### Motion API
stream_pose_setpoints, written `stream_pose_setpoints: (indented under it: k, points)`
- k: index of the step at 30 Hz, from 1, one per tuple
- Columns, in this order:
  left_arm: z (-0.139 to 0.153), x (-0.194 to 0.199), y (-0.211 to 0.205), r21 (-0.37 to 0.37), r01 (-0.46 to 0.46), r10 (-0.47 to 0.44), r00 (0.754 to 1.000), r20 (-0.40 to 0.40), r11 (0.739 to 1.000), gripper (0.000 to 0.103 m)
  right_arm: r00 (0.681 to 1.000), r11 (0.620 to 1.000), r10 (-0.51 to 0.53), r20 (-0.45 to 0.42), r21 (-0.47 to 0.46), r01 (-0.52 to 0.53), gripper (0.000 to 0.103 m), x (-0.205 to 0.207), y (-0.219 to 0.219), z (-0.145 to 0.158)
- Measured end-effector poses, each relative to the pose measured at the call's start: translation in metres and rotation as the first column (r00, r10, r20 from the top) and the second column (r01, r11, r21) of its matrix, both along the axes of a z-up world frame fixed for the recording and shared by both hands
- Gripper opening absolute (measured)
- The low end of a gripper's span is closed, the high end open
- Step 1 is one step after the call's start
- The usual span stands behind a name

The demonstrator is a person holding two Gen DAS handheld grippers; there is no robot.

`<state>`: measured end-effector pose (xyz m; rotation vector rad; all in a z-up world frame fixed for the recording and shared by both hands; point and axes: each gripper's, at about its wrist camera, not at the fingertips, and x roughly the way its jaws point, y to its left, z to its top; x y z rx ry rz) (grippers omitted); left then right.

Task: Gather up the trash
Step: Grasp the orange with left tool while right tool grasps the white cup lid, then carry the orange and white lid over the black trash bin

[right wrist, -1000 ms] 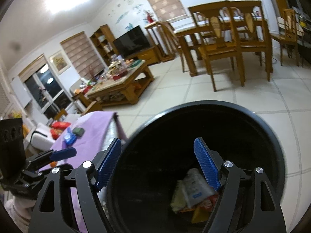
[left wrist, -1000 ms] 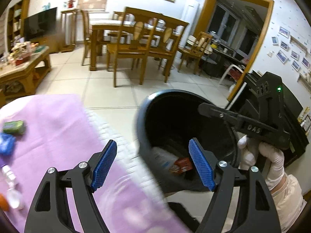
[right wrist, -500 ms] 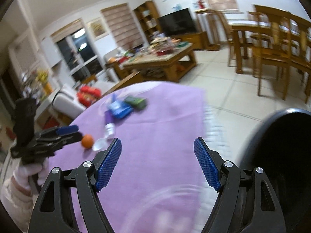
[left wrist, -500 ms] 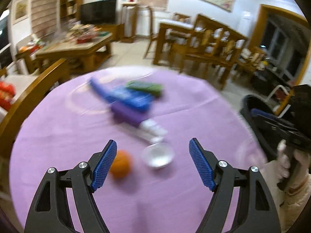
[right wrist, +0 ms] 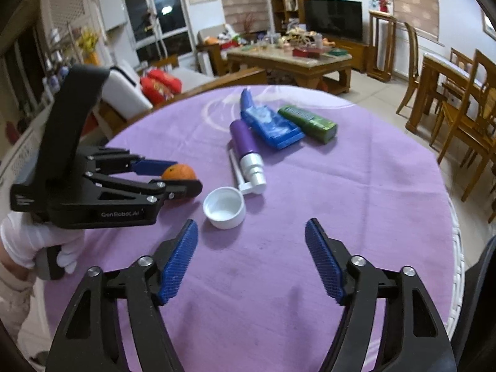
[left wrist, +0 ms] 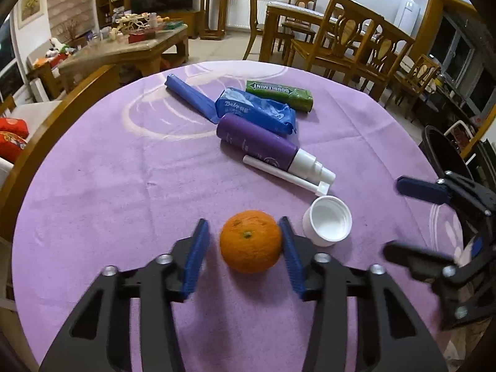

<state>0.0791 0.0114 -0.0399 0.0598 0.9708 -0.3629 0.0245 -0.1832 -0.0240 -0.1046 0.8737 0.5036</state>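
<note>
So the left gripper point(left wrist: 245, 259) is down at the near edge of the round table point(left wrist: 93, 186), its blue pads either side of the orange point(left wrist: 250, 241). The right pad looks like it's touching the fruit, the left pad has a sliver of gap, so it's straddling it rather than clamped. The right gripper point(right wrist: 251, 259) is spread wide with nothing in it, hovering over the purple cloth at the table's near edge.

Just beside the orange sits a white cap point(left wrist: 327, 224), open side up. Further in toward the middle there's a purple spray bottle point(left wrist: 257, 145) lying down with a white stick point(left wrist: 279, 174) alongside it, then a blue tissue pack point(left wrist: 254, 110), a green gum pack point(left wrist: 279, 94) and a blue tube point(left wrist: 189, 96) toward the far edge. A black bin point(left wrist: 443, 155) stands off the table's right edge.
</note>
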Motion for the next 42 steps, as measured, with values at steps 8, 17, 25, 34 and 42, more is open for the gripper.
stream_pose_setpoints:
  k: [8, 17, 25, 34, 42]
  points:
    - [0.002, -0.006, 0.014, -0.041, 0.006, -0.005, 1.000, 0.019, 0.999, 0.036, 0.999, 0.997, 0.037, -0.039, -0.071, -0.040, 0.065, 0.018, 0.032, -0.019]
    - [0.013, -0.016, 0.036, -0.087, -0.016, 0.021, 0.999, 0.050, 0.996, 0.036, 0.998, 0.991, 0.041, -0.043, -0.124, -0.046, 0.044, 0.034, 0.059, -0.029]
    - [0.017, -0.018, 0.031, -0.108, -0.002, 0.009, 0.998, 0.060, 0.994, 0.036, 0.997, 0.992, 0.044, -0.056, -0.112, -0.050, 0.037, 0.036, 0.057, -0.027]
    - [0.032, -0.025, -0.001, -0.111, 0.057, -0.046, 0.994, 0.095, 0.992, 0.036, 0.999, 0.999, -0.036, -0.017, 0.024, 0.036, 0.037, 0.018, -0.003, 0.000]
    - [0.049, -0.033, -0.072, -0.115, 0.163, -0.147, 0.979, 0.139, 0.980, 0.036, 0.980, 0.978, -0.183, 0.076, 0.115, 0.174, 0.037, -0.015, -0.101, 0.036]
